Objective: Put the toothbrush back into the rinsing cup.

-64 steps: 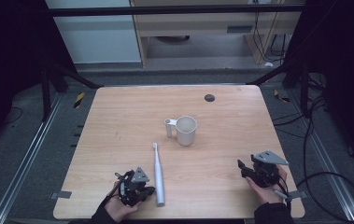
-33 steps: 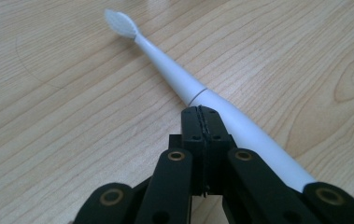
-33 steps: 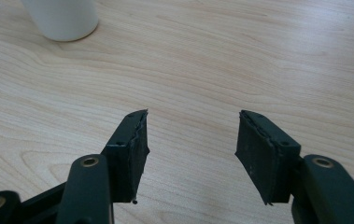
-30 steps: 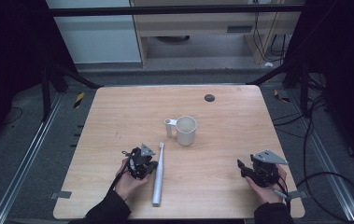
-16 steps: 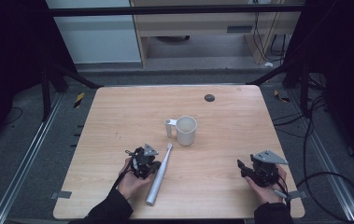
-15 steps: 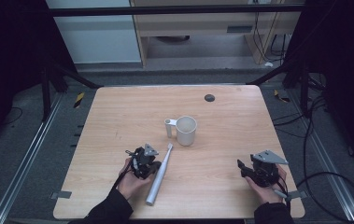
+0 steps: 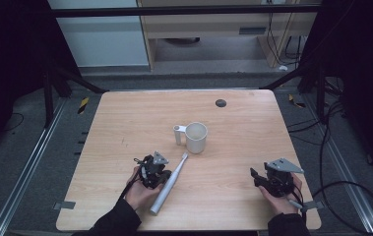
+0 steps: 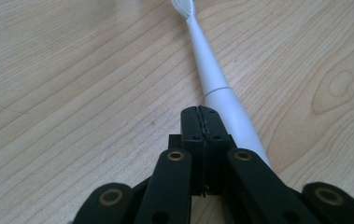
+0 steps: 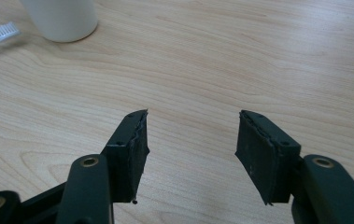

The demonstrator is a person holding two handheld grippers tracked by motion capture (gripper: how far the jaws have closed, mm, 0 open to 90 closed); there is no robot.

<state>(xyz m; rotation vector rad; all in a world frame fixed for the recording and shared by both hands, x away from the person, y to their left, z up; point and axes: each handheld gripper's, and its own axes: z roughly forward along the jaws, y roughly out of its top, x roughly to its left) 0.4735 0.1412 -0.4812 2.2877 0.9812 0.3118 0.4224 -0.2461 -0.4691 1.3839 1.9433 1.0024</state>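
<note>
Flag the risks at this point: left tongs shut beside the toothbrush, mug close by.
1. The left tongs are shut with nothing between the jaws, resting against the side of the toothbrush; a nudge may roll or slide it instead of gripping.
2. The brush head lies close to the mug, so a push along the handle could bump the mug.
3. The right tongs stand open, well apart from both, unable to steady either.

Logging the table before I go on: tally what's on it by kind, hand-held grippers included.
Toothbrush: 1
Mug: 1
Small dark round thing near the far edge: 1
Hand-held grippers: 2, left hand-held gripper and right hand-held gripper
Total: 5
</note>
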